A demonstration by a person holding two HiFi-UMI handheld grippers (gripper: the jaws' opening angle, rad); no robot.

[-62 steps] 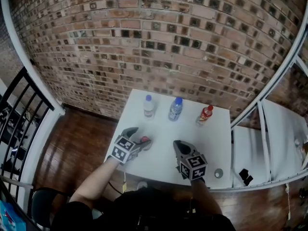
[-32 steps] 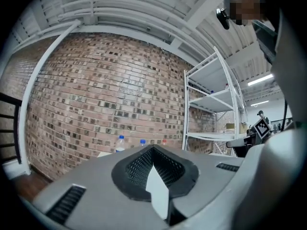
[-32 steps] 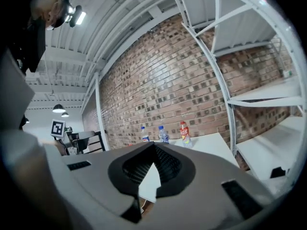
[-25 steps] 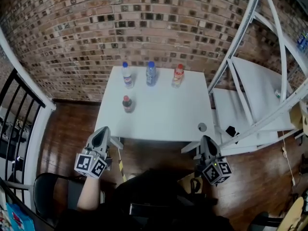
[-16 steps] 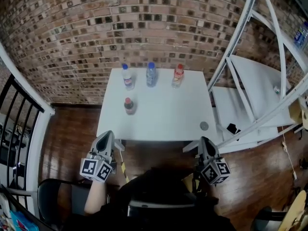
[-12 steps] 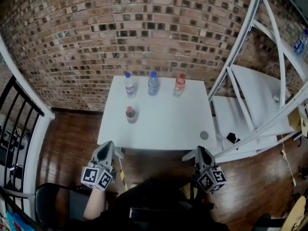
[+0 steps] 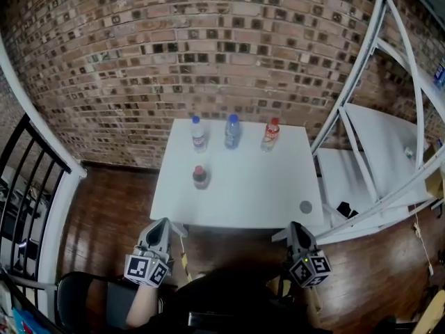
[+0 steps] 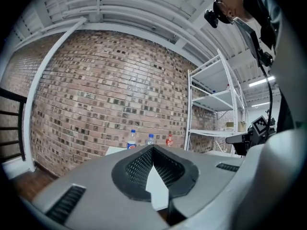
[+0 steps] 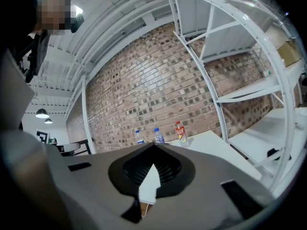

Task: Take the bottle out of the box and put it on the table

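Bottle (image 7: 200,177) upright on the desk (image 7: 250,193), mid-frame.
We hold the left gripper (image 7: 163,225) and right gripper (image 7: 295,228) low in frame, both jaws closed together, gripping nothing.

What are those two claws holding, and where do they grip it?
Nothing. The left claw and right claw are both shut and empty, short of the table.

Four bottles are seen upright on the white table (image 7: 250,193). Three are lined along its far edge: a blue-labelled bottle (image 7: 199,134), a clear bottle (image 7: 232,131) and a red-labelled bottle (image 7: 270,136). A dark bottle (image 7: 199,177), red-capped, is set apart nearer the front left.
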